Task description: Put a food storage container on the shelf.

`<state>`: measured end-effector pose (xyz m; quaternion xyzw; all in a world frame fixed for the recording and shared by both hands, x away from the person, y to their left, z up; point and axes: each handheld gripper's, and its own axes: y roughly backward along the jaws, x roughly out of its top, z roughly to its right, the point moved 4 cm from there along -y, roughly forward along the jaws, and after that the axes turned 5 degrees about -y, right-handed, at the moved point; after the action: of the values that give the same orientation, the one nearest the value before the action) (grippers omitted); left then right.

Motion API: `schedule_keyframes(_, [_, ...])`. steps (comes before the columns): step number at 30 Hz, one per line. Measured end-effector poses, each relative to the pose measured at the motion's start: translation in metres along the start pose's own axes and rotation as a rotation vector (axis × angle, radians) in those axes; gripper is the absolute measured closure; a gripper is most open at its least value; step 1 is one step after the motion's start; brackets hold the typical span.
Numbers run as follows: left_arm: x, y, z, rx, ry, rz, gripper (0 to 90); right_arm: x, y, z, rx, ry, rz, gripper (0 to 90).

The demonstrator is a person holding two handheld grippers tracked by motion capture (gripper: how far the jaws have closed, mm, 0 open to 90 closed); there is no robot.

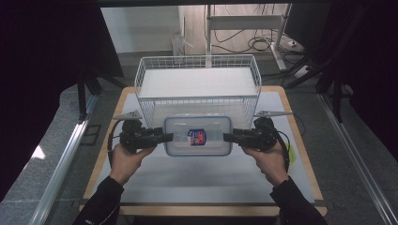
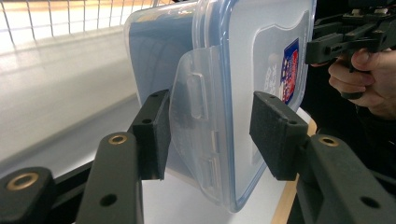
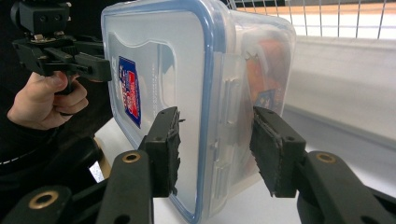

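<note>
Over the near half of the white-topped bench (image 1: 197, 180), a clear rectangular plastic container with a blue-rimmed snap lid (image 1: 197, 136) is held up between two hand-held grippers, one at each short end. At its left end the left gripper (image 1: 165, 137) is clamped, about half closed: in the left gripper view one black pad (image 2: 150, 133) is pressed on the base side and the other on the lid, across the side latch (image 2: 196, 116). At the right end, the right gripper (image 1: 229, 137) is closed on the container the same way, its pads (image 3: 164, 149) set on lid and base. A red and blue label (image 1: 197, 137) is seen on the lid. Beyond the container, along the far edge of the bench, a white wire basket (image 1: 197, 84) is standing.
</note>
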<state>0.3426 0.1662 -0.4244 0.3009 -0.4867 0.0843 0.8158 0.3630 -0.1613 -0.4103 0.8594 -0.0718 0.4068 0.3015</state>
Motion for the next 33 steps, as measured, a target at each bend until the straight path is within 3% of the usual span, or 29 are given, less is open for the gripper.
schedule_keyframes(6, [0.029,0.008,-0.002,0.005,-0.018,0.018,49.5,0.024,0.003,-0.003,0.015,-0.009,0.019,53.7])
schedule_keyframes(20, [0.077,0.021,-0.012,0.004,-0.027,0.067,49.9,0.080,0.008,-0.014,0.001,0.019,0.065,53.2])
schedule_keyframes(29, [0.115,0.028,-0.023,0.018,-0.029,0.095,50.1,0.113,0.004,-0.011,0.028,-0.003,0.086,53.2])
schedule_keyframes(33, [0.123,0.026,-0.029,0.013,-0.022,0.099,50.1,0.123,0.003,-0.008,0.028,-0.005,0.089,53.2])
